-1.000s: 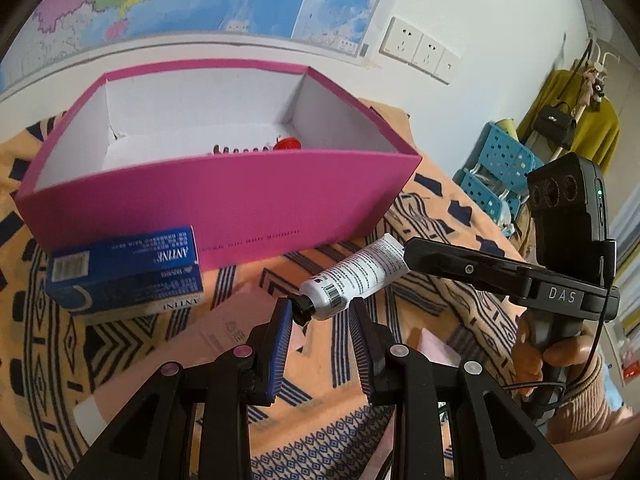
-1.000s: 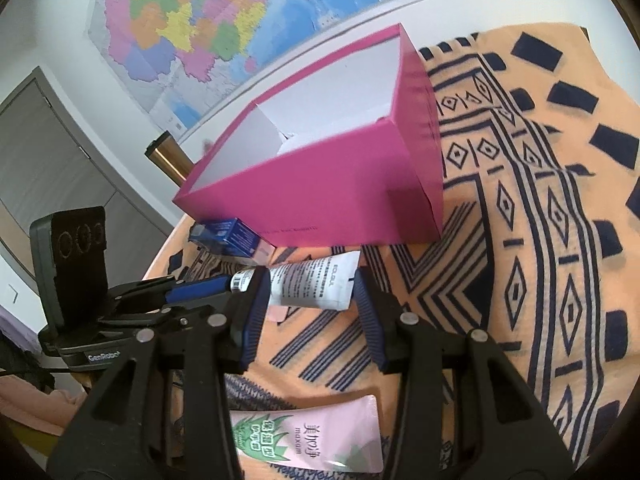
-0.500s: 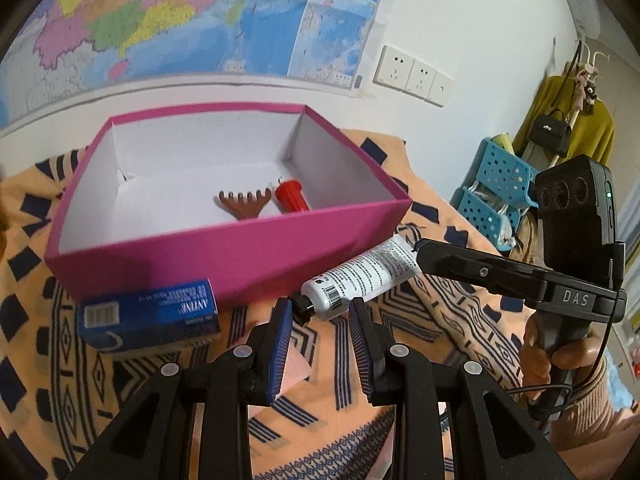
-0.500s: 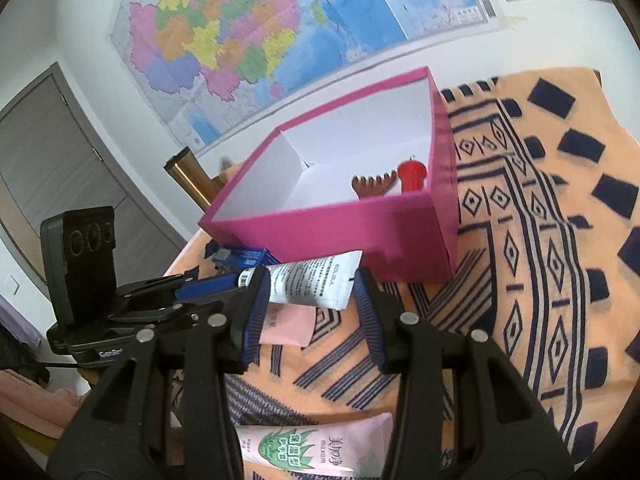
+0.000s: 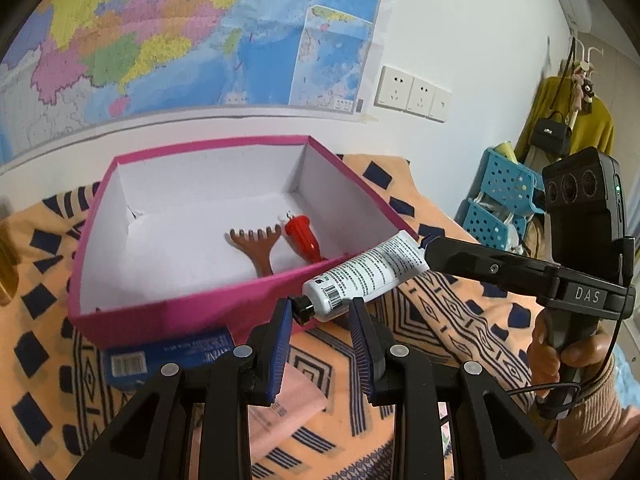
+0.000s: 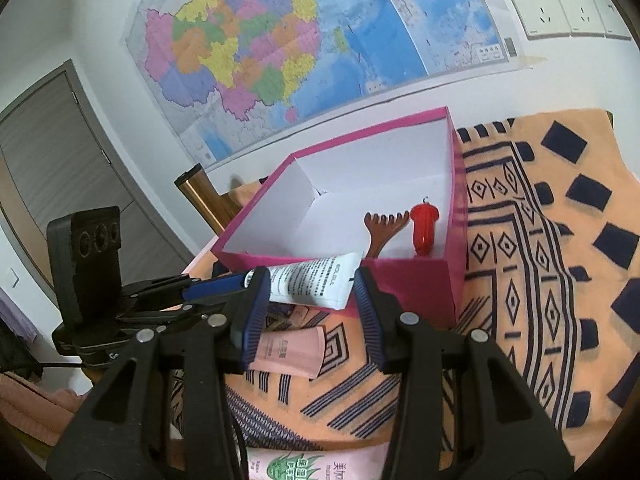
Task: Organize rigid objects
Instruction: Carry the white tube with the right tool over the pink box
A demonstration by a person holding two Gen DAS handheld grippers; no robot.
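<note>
A white tube [image 5: 362, 274] with a black cap hangs in the air just before the near wall of the pink box [image 5: 180, 312]. My left gripper [image 5: 320, 308] is shut on its cap end. My right gripper [image 6: 310, 280] is shut on the flat tail of the white tube [image 6: 316, 278], and in the left wrist view the right gripper [image 5: 424, 248] comes in from the right. Inside the box lie a brown rake-shaped comb [image 5: 256, 246] and a red capped piece [image 5: 304, 236]. A blue carton [image 5: 168, 356] lies against the box's front wall.
A pink tube [image 6: 284, 352] and a green-and-white tube [image 6: 316, 464] lie on the orange patterned cloth [image 6: 520, 320] under the grippers. A gold bottle [image 6: 204, 196] stands behind the box's left corner. Blue baskets [image 5: 500, 200] and a hand [image 5: 576, 352] are at the right.
Both grippers have risen together with the white tube held between them. The inside of the pink box, with the comb and red piece, has come into view.
</note>
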